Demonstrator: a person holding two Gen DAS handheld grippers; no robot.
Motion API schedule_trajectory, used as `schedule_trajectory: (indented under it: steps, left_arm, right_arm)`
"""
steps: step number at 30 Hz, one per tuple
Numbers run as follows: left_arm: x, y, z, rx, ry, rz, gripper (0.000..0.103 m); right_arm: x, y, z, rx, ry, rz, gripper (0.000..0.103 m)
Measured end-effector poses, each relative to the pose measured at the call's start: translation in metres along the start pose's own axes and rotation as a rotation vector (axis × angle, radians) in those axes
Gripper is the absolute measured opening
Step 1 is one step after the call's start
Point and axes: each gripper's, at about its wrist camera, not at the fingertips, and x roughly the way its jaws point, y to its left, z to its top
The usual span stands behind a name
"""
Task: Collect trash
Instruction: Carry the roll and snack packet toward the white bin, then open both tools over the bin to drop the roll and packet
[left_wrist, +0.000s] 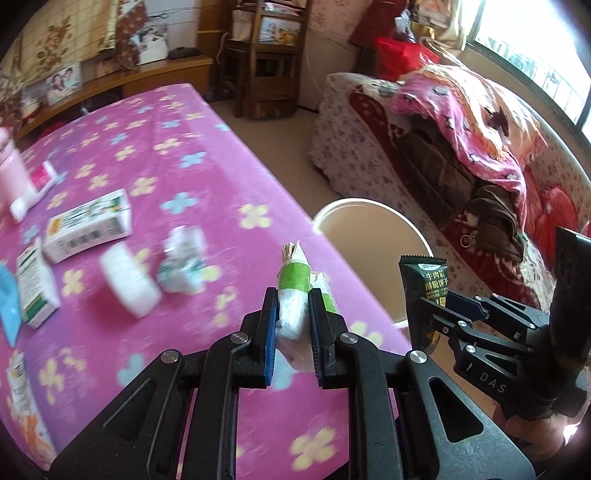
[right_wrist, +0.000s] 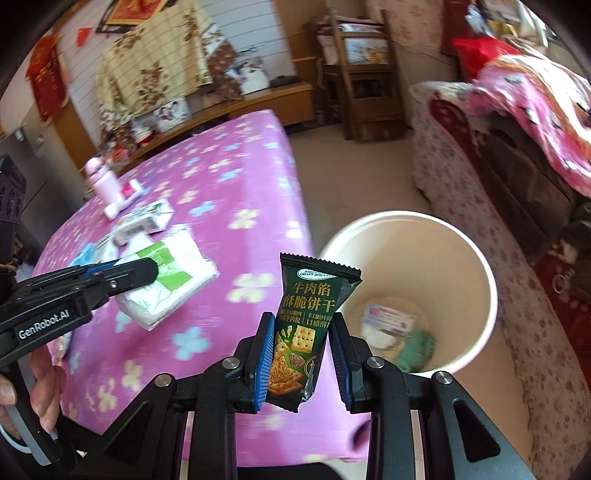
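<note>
We hold a tissue pack pinched between the fingers of our left gripper, lifted above the pink flowered tablecloth near the table's right edge. The pack is white with a green band and stands on end between the blue pads.

Our right gripper carries a dark green biscuit wrapper. The wrapper stands upright between the fingers; the left pad presses against it, while on the right side we cannot tell whether the pad touches, so the jaws look only loosely closed on it. From the left wrist view the same wrapper shows in the right gripper, in front of the bin.

Just beyond the wrapper, off the table's right edge, stands a white round bin on the floor. At its bottom lie a white card or packet and a crumpled green piece.

Farther in on the tablecloth, towards the left edge, lie more items, blurred: a white cylinder, a crumpled white-and-green wrapper, a white carton and a smaller box. Beyond these, near the far left edge, stands a pink bottle with a white tube beside it.

Past the table's far edge runs a wooden cabinet; to the right is a sofa piled with a pink blanket.
</note>
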Motion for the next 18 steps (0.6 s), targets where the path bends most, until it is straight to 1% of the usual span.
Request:
schedule_trajectory:
  steps: [6, 13, 18]
  left_arm:
    - [0.036, -0.033, 0.015, 0.022, 0.027, -0.016, 0.014]
    - [0.07, -0.062, 0.028, 0.046, 0.052, -0.034, 0.014]
    - [0.086, -0.072, 0.032, 0.053, 0.061, -0.042, 0.014]
  right_arm:
    - [0.012, -0.051, 0.003, 0.073, 0.018, -0.043, 0.028]
    - [0.03, -0.084, 0.005, 0.134, 0.032, -0.064, 0.028]
    - [0.04, -0.1, 0.007, 0.155, 0.027, -0.091, 0.028]
